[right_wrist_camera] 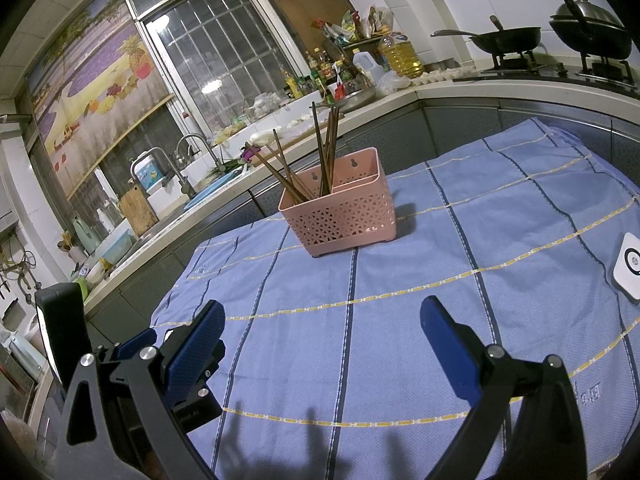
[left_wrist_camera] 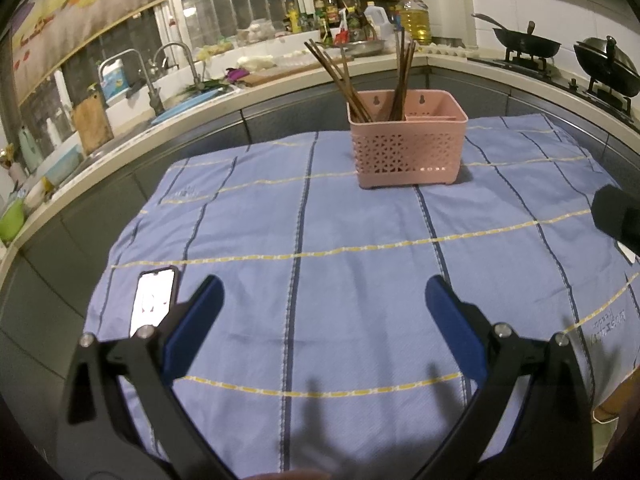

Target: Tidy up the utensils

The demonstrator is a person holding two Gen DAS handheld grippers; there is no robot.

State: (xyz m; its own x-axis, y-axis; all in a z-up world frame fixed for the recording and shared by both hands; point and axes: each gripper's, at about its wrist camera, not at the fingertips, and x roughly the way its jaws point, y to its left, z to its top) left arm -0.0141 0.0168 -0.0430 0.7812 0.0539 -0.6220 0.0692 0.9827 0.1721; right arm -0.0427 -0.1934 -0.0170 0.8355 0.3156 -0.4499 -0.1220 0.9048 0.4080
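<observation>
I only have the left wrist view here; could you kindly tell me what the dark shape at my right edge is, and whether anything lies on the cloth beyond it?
Observer: I take that shape for the right gripper; its own camera shows its fingers wide apart with nothing between them.
Operator: Thank you. And on the cloth beyond it?
Observer: A white square device with a dark ring on top lies flat on the blue cloth, to the right of the pink basket.
Operator: Are any utensils left on that side?
Observer: None that I can see; the chopsticks all stand in the basket's left compartment.
</observation>
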